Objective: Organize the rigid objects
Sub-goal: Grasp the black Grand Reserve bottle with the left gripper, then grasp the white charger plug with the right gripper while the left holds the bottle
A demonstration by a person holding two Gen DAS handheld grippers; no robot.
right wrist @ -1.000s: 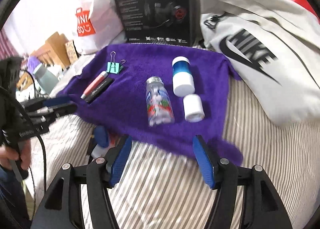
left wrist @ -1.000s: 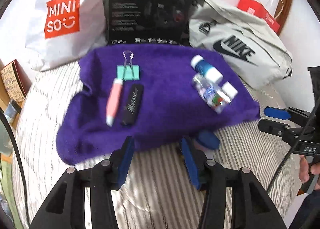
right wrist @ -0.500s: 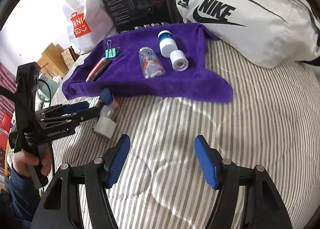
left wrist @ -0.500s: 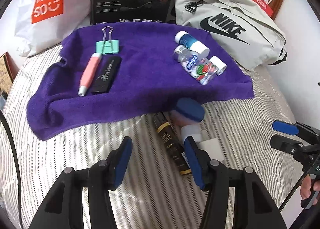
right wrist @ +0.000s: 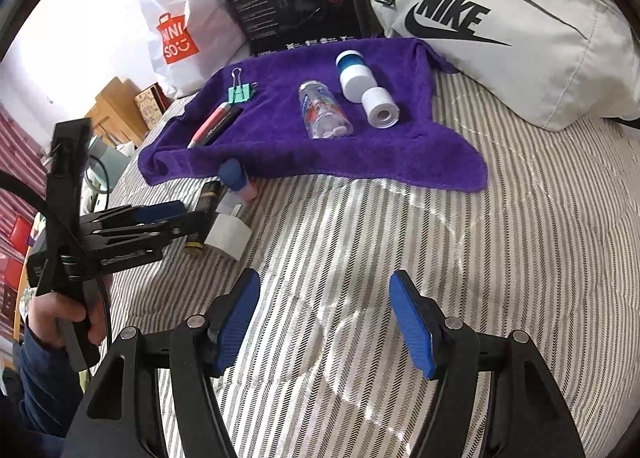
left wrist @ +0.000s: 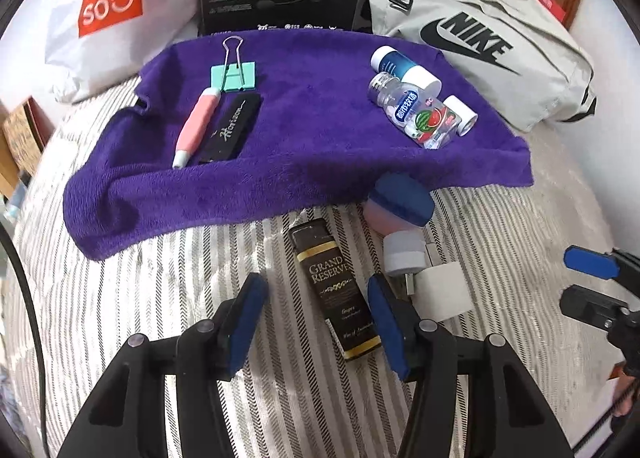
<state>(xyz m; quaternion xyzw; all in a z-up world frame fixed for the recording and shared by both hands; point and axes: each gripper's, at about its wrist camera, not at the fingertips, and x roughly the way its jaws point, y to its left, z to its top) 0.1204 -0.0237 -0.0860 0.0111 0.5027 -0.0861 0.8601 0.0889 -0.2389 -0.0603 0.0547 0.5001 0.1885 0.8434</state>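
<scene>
I am fetching the next piece for the purple fleece towel (left wrist: 304, 162) on the striped bed (right wrist: 440, 258); my left hand-held gripper (left wrist: 316, 322) hangs half open and empty over the dark brown "Grand Reserve" box (left wrist: 334, 290), which lies off the towel, just beside its near edge; my right hand-held gripper (right wrist: 324, 322) waits open, empty; next I must straddle the box squarely, then close.

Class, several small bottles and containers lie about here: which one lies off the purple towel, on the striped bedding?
The blue-capped pink bottle, lying just below the purple towel edge. The clear watermelon-label bottle and the blue-and-white container both rest on the towel.
</scene>
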